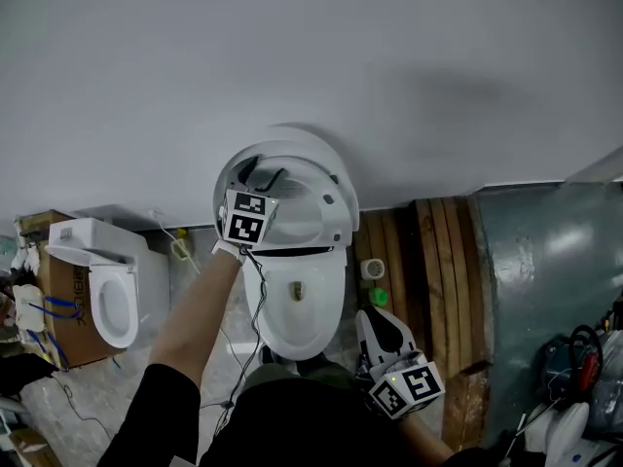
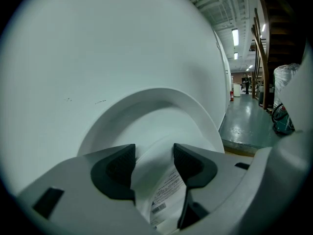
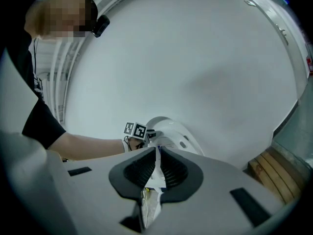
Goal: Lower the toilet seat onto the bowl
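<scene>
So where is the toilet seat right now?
In the head view the toilet seat is at centre, raised toward the wall above the bowl, its left rim between the open jaws of the left gripper.

Black short sleeve (image 1: pixel 161 407); grey left hand-held gripper (image 2: pixel 154 155), black pads (image 2: pixel 115 169).

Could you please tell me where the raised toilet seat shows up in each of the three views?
Head view: raised seat at centre, above the bowl.
Left gripper view: a white arch filling the lower centre, rising from between the left gripper's open jaws.
Right gripper view: small, at centre, just above the right gripper's shut jaws.
Shared landmark: the white wall behind it.
</scene>
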`<state>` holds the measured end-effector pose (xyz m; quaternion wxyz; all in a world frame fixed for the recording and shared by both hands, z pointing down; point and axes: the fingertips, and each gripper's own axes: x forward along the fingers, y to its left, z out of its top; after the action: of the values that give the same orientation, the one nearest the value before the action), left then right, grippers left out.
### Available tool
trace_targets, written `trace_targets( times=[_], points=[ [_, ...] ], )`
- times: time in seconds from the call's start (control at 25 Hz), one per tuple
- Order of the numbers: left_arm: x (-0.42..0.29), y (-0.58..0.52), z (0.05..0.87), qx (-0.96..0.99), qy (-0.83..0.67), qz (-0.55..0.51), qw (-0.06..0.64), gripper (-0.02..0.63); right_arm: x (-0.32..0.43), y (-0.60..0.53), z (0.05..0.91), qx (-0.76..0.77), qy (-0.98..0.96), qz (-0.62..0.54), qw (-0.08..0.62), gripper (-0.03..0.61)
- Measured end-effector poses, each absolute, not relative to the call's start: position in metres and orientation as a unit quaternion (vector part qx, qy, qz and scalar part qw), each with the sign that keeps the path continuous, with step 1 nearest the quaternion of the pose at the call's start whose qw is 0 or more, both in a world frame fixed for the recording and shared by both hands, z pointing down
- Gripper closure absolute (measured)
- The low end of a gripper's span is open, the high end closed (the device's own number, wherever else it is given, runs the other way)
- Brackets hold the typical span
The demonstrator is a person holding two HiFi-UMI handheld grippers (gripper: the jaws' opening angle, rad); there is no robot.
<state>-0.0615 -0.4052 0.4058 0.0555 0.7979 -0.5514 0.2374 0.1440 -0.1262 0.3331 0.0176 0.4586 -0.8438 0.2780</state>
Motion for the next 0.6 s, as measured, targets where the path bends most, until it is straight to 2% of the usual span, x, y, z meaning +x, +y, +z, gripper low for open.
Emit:
trace_targets(
  times=[0.2,0.6],
  points=[
    [-0.061,-0.396,0.397,0.790,-0.568,0.218,0.074,0.377,0.145,-0.131,0.332,0.451,-0.849,0.277,0.015,0.526],
    [-0.056,-0.365,0.388,0.775,-0.601,0.184,0.065,0.374,0.144,-0.140,0.344,0.430,-0.853,0.295,0.012,0.526]
  ],
)
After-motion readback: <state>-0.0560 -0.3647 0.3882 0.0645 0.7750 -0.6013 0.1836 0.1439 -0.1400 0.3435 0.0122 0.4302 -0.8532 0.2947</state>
